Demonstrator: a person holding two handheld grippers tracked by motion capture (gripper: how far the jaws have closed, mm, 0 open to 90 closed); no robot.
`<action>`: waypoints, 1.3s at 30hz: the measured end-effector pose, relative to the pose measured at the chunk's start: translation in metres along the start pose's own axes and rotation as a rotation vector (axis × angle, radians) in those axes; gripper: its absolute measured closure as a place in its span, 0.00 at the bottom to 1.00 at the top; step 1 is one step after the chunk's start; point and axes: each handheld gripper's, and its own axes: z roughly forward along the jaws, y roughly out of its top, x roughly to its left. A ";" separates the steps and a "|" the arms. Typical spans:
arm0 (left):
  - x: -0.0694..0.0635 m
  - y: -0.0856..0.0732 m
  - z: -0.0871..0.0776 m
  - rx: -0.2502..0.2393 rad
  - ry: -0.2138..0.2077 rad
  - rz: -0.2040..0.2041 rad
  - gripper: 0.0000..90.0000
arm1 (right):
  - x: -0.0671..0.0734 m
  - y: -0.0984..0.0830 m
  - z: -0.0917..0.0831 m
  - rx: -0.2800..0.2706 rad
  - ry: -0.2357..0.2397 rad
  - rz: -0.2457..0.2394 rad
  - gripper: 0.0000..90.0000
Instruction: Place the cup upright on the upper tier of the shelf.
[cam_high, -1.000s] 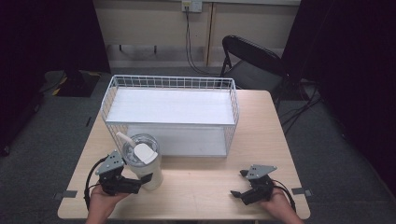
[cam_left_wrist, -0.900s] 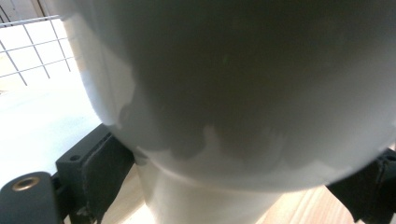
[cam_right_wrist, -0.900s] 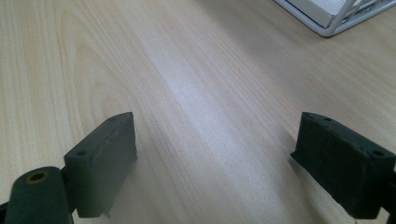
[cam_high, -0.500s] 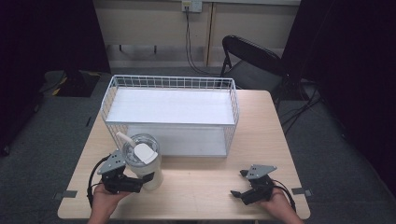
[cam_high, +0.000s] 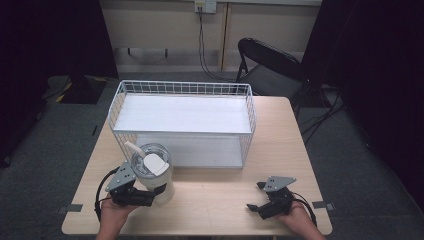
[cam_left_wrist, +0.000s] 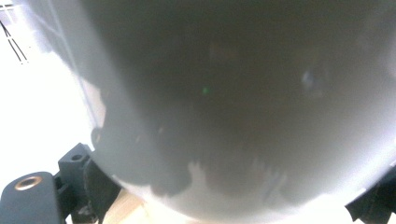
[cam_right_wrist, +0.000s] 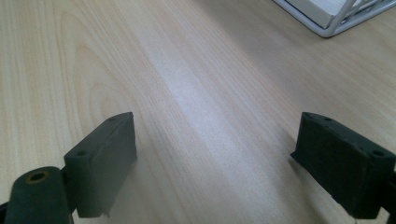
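Nearby, lidded cup in left claw; basket apart

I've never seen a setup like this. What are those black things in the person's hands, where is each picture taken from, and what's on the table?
They are hand-held grippers, each with two black jaws. One camera looks down from above; another rides on each gripper, looking along its jaws. On the wooden table stand a white wire basket and a lidded tumbler with a straw. The left gripper has its jaws around the tumbler, which is the grey blur in its own view. The right gripper is open, holding nothing, low over bare wood.
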 end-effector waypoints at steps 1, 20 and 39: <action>0.000 -0.001 0.000 -0.001 0.002 0.004 0.11 | 0.000 0.000 0.000 0.000 0.000 0.000 0.14; 0.000 -0.006 0.003 -0.064 -0.006 -0.012 0.09 | 0.000 0.000 0.000 0.000 0.000 0.000 0.14; -0.003 -0.006 0.004 -0.071 0.025 0.008 0.10 | 0.000 0.000 0.000 0.000 0.001 -0.001 0.14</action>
